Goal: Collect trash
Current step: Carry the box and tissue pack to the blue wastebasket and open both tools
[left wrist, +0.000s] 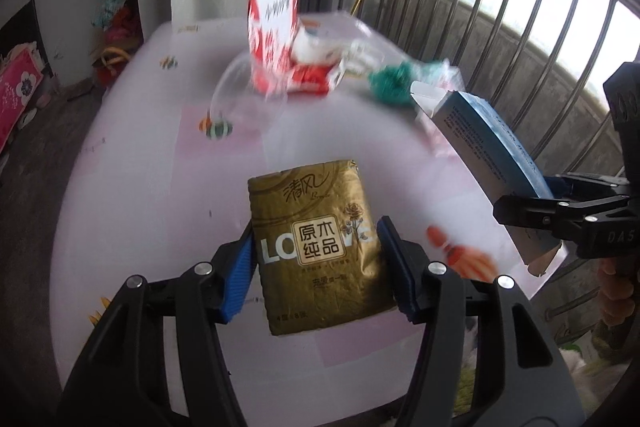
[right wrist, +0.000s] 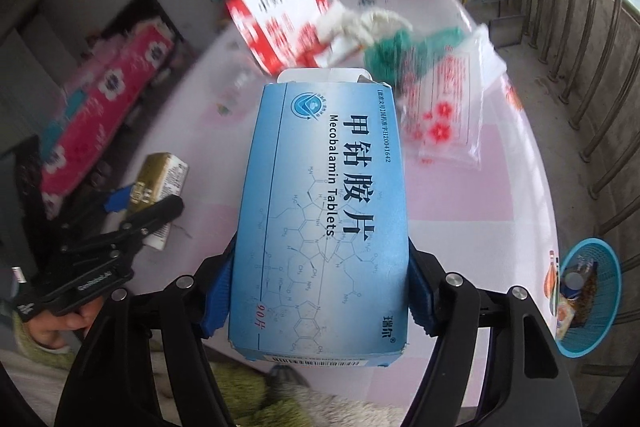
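Observation:
My left gripper is shut on a gold tissue pack, its blue pads pressing both sides, and holds it above the pink table. My right gripper is shut on a blue tablet box with an open top flap, also held off the table. In the left wrist view the box and right gripper are at the right. In the right wrist view the pack and left gripper are at the left. A red-and-white carton, crumpled white paper, a green wad and a clear printed bag lie further back.
A blue mesh basket holding scraps stands on the floor off the table's right edge. A metal railing runs behind and to the right. A pink flowered box lies on the floor at the left. A hand grips the left tool.

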`<state>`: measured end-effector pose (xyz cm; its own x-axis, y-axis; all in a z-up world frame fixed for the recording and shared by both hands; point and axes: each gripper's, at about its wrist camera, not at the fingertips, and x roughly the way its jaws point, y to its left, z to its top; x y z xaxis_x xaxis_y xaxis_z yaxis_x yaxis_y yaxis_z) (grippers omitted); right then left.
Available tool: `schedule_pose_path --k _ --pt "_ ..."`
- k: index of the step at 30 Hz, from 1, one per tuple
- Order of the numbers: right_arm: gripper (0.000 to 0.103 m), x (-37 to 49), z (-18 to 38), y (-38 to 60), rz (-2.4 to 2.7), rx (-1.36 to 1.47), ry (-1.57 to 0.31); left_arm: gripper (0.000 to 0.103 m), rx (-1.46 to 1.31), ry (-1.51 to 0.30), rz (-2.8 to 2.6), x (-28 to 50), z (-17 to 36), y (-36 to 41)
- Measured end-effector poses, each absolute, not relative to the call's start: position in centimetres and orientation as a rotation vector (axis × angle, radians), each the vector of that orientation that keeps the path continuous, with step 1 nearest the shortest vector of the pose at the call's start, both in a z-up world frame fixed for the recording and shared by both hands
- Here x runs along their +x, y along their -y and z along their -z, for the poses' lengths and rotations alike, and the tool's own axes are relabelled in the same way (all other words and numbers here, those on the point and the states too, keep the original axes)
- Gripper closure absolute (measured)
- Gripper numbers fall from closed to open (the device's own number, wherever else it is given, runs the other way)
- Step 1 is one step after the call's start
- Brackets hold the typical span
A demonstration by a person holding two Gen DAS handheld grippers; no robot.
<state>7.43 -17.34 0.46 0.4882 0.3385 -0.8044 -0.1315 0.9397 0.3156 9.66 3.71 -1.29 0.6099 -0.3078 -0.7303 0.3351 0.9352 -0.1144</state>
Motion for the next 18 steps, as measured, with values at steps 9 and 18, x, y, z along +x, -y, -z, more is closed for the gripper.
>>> schedule_pose_path --k 9,18 --pt "0.034 3.4 -7.2 23.3 -0.267 0.377 -0.776 0.048 0.069 -0.659 0.534 9.1 -6.4 -0.2" --pt "0.034 -4.9 -8.6 35.4 0.084 0.605 -0.585 0.048 0.094 -0.658 0.878 11.0 -9.6 11.2"
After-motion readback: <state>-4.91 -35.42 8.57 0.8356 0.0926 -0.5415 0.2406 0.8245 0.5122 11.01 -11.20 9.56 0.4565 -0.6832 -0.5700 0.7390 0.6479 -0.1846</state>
